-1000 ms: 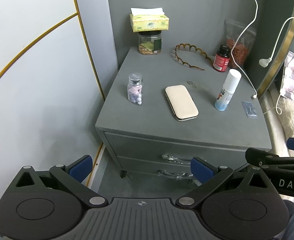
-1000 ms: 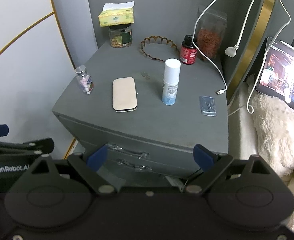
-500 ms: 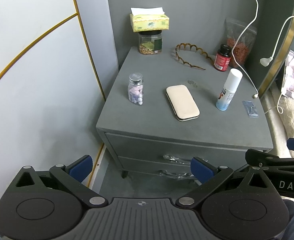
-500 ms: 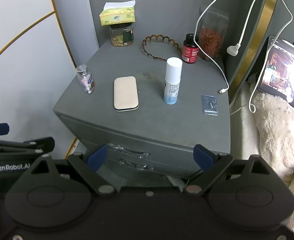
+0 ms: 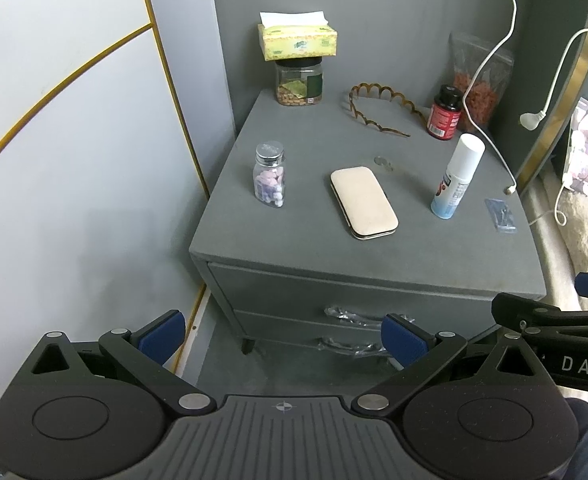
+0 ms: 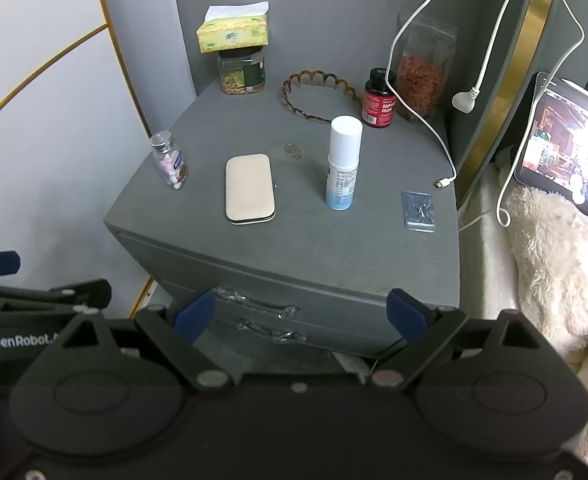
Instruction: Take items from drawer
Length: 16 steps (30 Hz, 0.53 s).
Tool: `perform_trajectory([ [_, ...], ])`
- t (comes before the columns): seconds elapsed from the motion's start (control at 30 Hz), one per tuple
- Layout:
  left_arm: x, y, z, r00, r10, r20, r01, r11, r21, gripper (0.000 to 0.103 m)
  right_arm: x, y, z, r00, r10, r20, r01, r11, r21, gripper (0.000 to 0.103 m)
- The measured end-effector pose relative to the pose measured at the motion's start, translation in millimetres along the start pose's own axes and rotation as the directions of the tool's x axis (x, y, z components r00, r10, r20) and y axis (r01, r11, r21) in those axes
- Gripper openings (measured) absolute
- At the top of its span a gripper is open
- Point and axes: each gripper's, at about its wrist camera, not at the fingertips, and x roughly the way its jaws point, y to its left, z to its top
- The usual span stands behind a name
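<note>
A grey nightstand (image 5: 334,256) (image 6: 334,248) has two shut drawers with clear handles, the upper (image 5: 352,316) (image 6: 255,300) and the lower (image 5: 348,347) (image 6: 269,330). My left gripper (image 5: 281,330) is open and empty, held in front of and above the drawers. My right gripper (image 6: 300,312) is open and empty, beside it to the right; it also shows in the left wrist view (image 5: 554,312). On top stand a pill bottle (image 5: 270,180), a beige case (image 5: 363,202), a white spray bottle (image 5: 456,178) and a small clear packet (image 5: 501,215).
At the back of the top are a jar (image 5: 298,84) with a tissue box (image 5: 298,38) on it, a brown headband (image 5: 378,108), a red bottle (image 5: 445,112) and a snack bag (image 5: 480,80). White cables (image 6: 422,80) hang right. A tablet (image 6: 574,148) and fluffy bedding (image 6: 554,260) lie right.
Both grippers have drifted slightly, so the nightstand sits a little further right in both views. Jaws stay open. Nothing on the nightstand has moved.
</note>
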Motion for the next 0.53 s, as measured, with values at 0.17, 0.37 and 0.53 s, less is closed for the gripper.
perform_trajectory([
  [0.17, 1.7, -0.5, 0.4, 1.0, 0.002, -0.003, -0.002, 1.0, -0.002, 0.103, 1.5, 0.5, 0.3, 1.0, 0.0, -0.004, 0.0, 1.0, 0.0, 0.093],
  [0.37, 3.0, -1.9, 0.9, 1.0, 0.005, -0.005, -0.005, 1.0, 0.0, 0.103, -2.2, 2.3, 0.1, 1.0, -0.009, -0.005, 0.009, 1.0, 0.003, 0.093],
  [0.53, 3.4, -2.2, 0.5, 1.0, 0.012, -0.005, -0.012, 1.0, 0.007, 0.103, -4.2, 2.9, -0.6, 1.0, -0.006, -0.005, 0.006, 1.0, 0.006, 0.093],
])
